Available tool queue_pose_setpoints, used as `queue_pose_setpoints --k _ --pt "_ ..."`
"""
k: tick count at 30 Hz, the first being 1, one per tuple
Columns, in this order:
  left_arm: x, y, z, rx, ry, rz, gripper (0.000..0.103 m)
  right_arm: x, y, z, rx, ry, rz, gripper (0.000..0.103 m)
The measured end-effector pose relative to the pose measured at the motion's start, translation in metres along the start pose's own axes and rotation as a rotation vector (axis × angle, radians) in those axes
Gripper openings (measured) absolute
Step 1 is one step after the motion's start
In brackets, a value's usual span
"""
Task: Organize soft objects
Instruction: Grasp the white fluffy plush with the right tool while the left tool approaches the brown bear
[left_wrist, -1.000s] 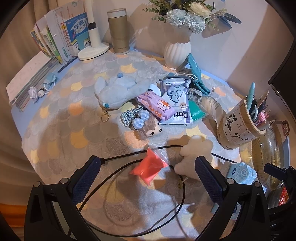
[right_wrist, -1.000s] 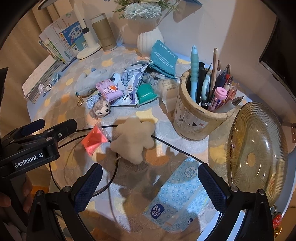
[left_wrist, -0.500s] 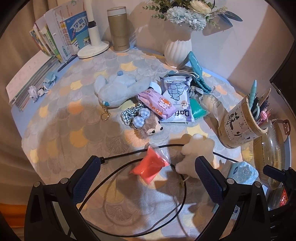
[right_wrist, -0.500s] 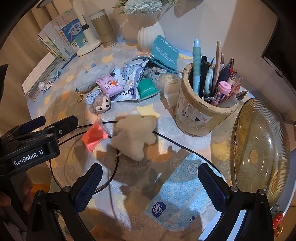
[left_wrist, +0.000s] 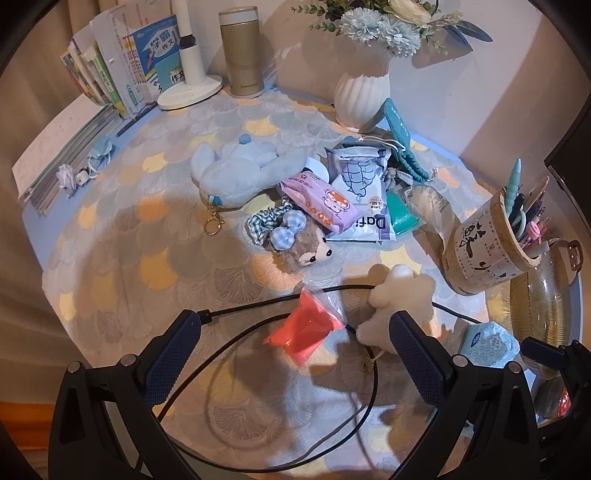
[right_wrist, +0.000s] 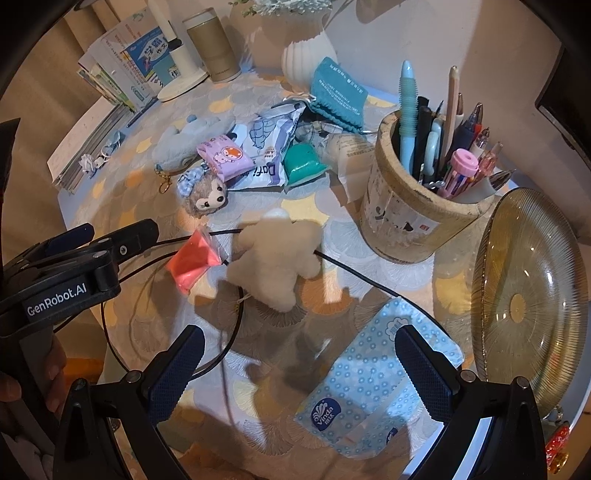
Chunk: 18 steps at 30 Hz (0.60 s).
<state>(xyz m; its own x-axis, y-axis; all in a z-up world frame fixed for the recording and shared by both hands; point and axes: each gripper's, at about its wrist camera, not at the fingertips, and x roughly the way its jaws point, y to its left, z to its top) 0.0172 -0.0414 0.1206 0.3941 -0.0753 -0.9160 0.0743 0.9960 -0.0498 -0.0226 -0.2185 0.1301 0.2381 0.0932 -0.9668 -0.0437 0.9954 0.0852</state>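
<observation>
Cream plush (right_wrist: 275, 264) nearer R gripper (right_wrist: 299, 363)

Warm dim light, hard shadows, fisheye-bent edges.

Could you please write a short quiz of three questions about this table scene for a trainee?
1. True or false: the left claw is shut on the orange pouch.
2. Which lies nearest the right claw: A) tissue pack, B) white vase, C) books?
3. Fill in: the black cable passes under the cream ____ toy.

Key: 1 false; 2 A; 3 plush.
</observation>
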Motion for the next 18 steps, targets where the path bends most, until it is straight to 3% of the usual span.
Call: queue_pose_setpoints --k 11,15,18 --pt "0.014 0.010 0.009 -0.061 -0.013 -0.051 0.102 0.009 0.002 -0.001 0.000 0.018 0.044 0.103" --pt "0.038 0.017 0.021 -0.099 -0.030 -0.083 0.102 0.022 0.003 0.003 0.020 -0.015 0.122 0.103" --pt "0.065 0.025 0.028 -0.149 0.003 -0.123 0.100 0.043 0.004 0.009 0.045 -0.015 0.156 0.103"
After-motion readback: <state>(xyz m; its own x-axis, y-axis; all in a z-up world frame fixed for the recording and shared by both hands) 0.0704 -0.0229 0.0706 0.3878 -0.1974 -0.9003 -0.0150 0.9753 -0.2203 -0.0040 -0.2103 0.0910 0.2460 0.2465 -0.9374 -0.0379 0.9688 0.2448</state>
